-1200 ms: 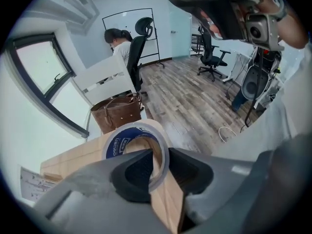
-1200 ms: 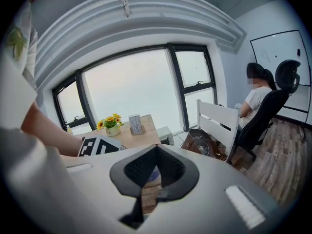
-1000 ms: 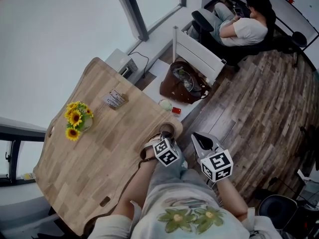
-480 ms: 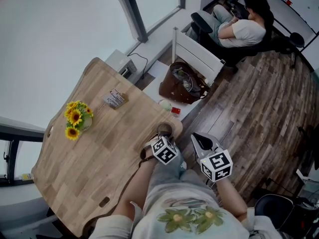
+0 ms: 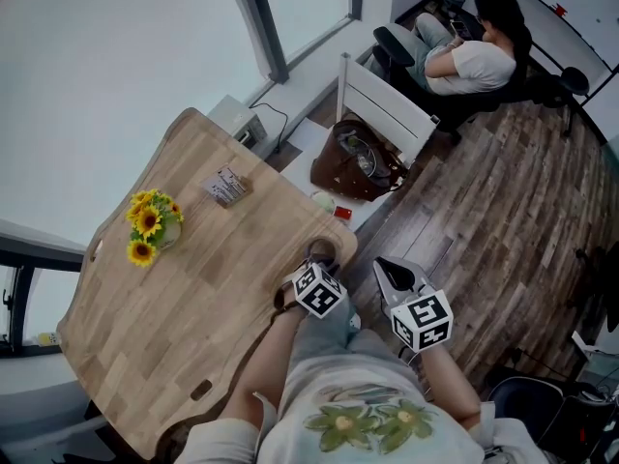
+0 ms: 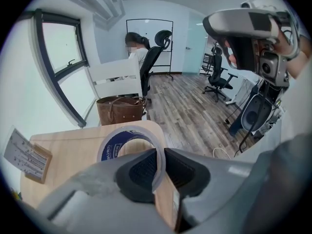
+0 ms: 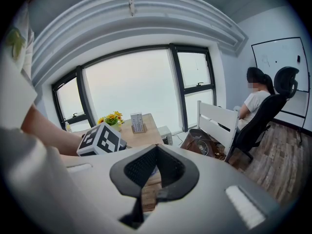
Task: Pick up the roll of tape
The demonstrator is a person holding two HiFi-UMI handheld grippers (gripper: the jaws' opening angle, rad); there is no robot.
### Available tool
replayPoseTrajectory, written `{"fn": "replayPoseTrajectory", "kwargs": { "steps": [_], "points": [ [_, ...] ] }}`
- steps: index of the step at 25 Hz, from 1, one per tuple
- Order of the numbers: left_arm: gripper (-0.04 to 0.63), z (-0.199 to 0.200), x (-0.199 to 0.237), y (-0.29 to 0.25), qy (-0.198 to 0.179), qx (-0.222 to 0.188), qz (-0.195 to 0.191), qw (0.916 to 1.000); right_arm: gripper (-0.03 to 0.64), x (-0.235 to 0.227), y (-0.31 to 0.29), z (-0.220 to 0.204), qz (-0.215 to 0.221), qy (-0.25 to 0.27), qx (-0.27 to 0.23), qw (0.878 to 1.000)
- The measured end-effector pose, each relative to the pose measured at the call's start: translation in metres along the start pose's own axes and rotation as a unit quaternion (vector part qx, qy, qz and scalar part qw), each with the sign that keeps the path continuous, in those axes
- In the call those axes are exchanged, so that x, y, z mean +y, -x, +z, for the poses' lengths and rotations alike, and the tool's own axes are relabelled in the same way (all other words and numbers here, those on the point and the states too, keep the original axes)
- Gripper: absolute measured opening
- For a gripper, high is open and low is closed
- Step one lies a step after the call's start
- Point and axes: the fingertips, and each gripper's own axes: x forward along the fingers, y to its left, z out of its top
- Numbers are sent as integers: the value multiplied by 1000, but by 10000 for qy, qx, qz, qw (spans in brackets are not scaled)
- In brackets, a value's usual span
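Two jaws of left gripper (image 6: 161, 156) clamp near wall of roll of tape (image 6: 117, 141): one inside ring, one outside. Roll at bench (image 6: 63, 152) corner, seemingly flat, hole upward. Whitish translucent tape, blue printed core. Right gripper (image 7: 155, 152) right of roll, farther off, jaws clenched, empty.

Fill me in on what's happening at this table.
A person stands at a wooden table with a hand-held gripper in each hand. The left hand-held gripper has closed on the roll of tape at the table's corner, one pad inside the ring and one outside. The roll looks to be resting on the wood, not yet lifted. The right hand-held gripper hangs beside the table, jaws together and empty.
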Motion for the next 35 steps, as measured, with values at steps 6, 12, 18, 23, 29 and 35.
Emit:
{"fn": "replayPoseTrajectory", "kwargs": {
  "steps": [6, 12, 18, 23, 29, 35],
  "points": [
    [52, -1, -2, 10, 216, -182, -67, 9996, 0, 8, 1, -2, 33, 66, 36, 10000],
    [52, 5, 2, 24, 327, -439, -5, 9985, 0, 15, -1, 1, 64, 141, 24, 9999],
    [52, 15, 7, 46, 421, -793, 137, 9959, 0, 24, 0, 2, 112, 218, 0, 9997],
    [52, 23, 10, 66, 579, -1098, 242, 9920, 0, 30, 2, 4, 115, 229, -28, 9997],
    [52, 33, 7, 94, 716, -1481, 299, 9859, 0, 39, 6, 5, 127, 270, -76, 9995],
    [52, 45, 3, 124, 659, -1829, 501, 9796, 0, 48, 12, 5, 151, 302, -125, 9994]
  ]
}}
